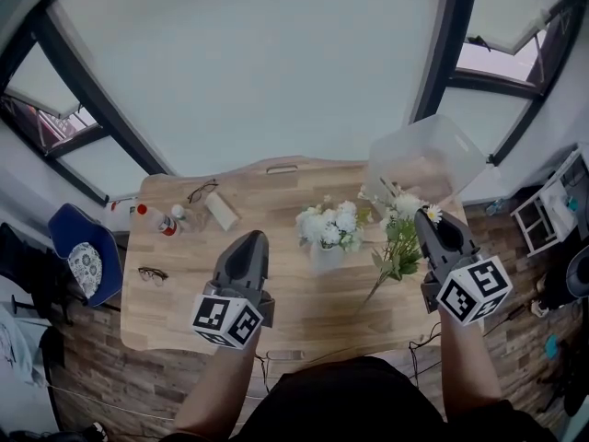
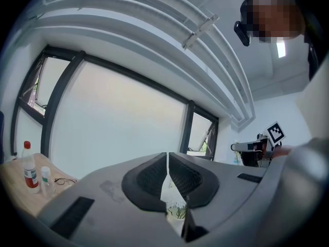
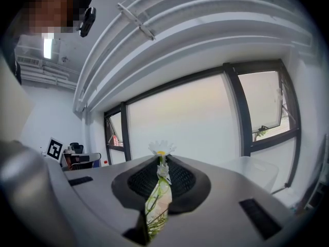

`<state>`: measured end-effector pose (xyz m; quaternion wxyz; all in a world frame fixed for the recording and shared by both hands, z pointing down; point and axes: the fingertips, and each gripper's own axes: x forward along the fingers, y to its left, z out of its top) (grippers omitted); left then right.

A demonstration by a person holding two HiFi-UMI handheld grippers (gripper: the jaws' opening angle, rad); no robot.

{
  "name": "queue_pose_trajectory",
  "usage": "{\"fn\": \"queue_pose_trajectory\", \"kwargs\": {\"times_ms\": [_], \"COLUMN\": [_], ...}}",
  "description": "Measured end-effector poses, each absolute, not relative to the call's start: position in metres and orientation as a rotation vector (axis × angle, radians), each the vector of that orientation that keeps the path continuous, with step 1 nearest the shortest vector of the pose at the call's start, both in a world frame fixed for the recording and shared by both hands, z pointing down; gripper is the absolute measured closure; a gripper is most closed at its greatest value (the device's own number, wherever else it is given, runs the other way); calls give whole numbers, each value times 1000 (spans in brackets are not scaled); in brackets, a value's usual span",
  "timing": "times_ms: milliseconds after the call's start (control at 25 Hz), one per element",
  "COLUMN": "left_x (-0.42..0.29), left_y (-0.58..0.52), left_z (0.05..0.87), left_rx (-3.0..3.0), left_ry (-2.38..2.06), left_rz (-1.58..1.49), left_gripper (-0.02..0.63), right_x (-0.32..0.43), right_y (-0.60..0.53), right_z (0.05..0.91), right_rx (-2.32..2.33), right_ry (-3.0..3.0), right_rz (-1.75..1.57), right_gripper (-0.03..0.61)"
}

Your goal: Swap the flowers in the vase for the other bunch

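A clear vase (image 1: 324,258) stands mid-table and holds a bunch of white flowers (image 1: 329,224). To its right a second bunch (image 1: 398,238), white daisies on long green stems, hangs tilted above the table. My right gripper (image 1: 425,217) is shut on its stems. In the right gripper view the stems (image 3: 157,199) run up between the pads, and one daisy (image 3: 161,148) shows at the tip of the right gripper (image 3: 161,161). My left gripper (image 1: 253,238) hovers left of the vase. Its jaws meet at the tip (image 2: 167,156) with nothing held.
On the wooden table (image 1: 304,316) a clear plastic box (image 1: 425,159) sits at the back right. At the back left are a red-capped bottle (image 1: 156,219), a small bottle (image 1: 179,213), a white block (image 1: 222,210) and glasses (image 1: 202,191). More glasses (image 1: 153,274) lie left. A blue chair (image 1: 85,251) stands beside the table.
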<state>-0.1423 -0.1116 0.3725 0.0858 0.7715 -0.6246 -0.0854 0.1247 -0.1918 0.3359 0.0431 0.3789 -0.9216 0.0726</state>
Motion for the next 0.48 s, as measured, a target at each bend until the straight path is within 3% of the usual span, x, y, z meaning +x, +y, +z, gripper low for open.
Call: {"fn": "queue_pose_trajectory", "kwargs": {"times_ms": [480], "left_x": [-139], "left_y": [-119], "left_z": [368], "left_rx": [2321], "left_ry": [-1861], "left_rz": [-251], "left_gripper": [597], "right_x": [124], "right_y": [-192], "right_z": [334], "right_rx": [1156], "right_ry": [-2828], "right_rz": [232], "right_gripper": [526]}}
